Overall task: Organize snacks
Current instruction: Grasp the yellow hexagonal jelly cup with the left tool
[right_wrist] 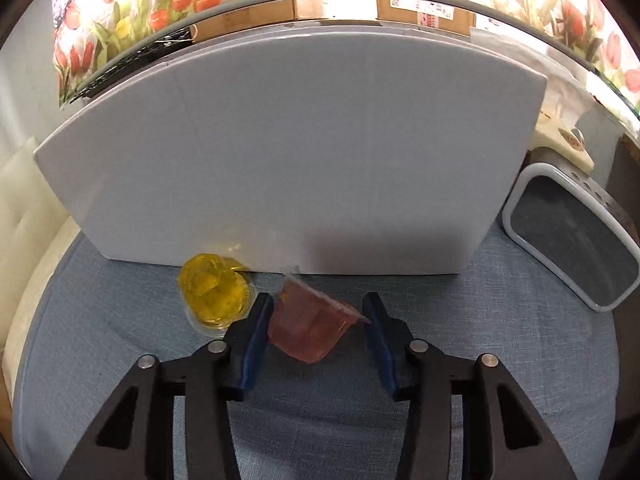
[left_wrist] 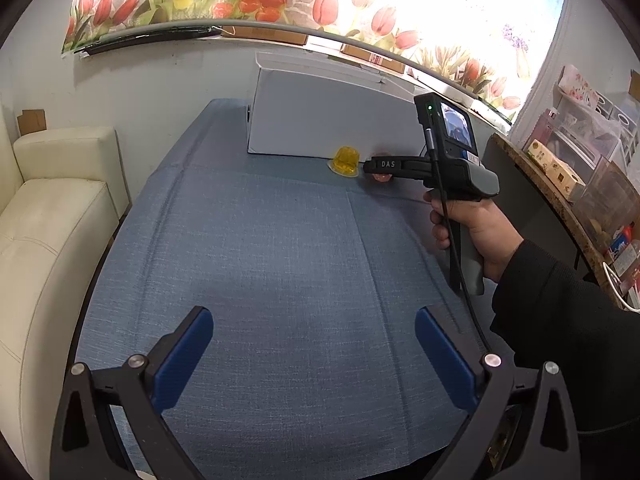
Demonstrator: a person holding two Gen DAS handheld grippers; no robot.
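Two jelly cups: yellow jelly cup (right_wrist: 214, 296) touching the white box (right_wrist: 296, 160); red jelly cup (right_wrist: 310, 326) tilted beside it.
Right tool (right_wrist: 316, 322): pads clamping the red cup.
Left tool (left_wrist: 314, 344): spread wide, nothing between, above bare blue desk (left_wrist: 280, 240).

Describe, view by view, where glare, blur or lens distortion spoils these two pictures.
Left wrist view: the tulip-print curtain is blown out by backlight, and the fisheye bows the sill. Right wrist view: the white box bulges into an arc, and the red jelly cup looks slightly smeared.
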